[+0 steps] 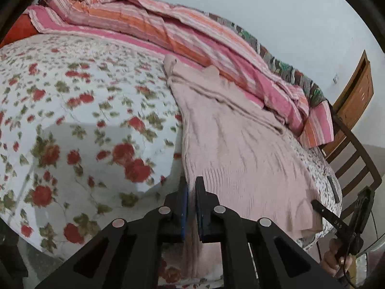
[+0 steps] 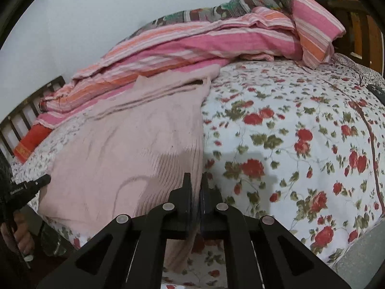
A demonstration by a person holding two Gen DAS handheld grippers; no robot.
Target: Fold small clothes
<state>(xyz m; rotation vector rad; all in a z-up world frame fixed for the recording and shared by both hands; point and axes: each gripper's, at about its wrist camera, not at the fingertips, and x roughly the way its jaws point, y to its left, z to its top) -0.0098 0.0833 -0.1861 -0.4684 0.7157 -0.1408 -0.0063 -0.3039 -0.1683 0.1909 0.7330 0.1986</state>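
I have both tongs, left (image 1: 191, 187) and right (image 2: 196, 183), clamped on the pink sweater's (image 1: 240, 149) hem corners at the bed's (image 1: 84, 120) near edge; folding barely begun.

A white bedsheet (image 1: 84, 110) printed with red roses and green leaves spreads ahead of the fingers and to both sides. Beyond the fingertips, along a pale wall (image 1: 240, 0), lies a rumpled pink and orange striped quilt (image 1: 149, 26) over a dark patterned blanket (image 2: 216, 9). A wooden chair (image 1: 356, 166) stands far to one side.
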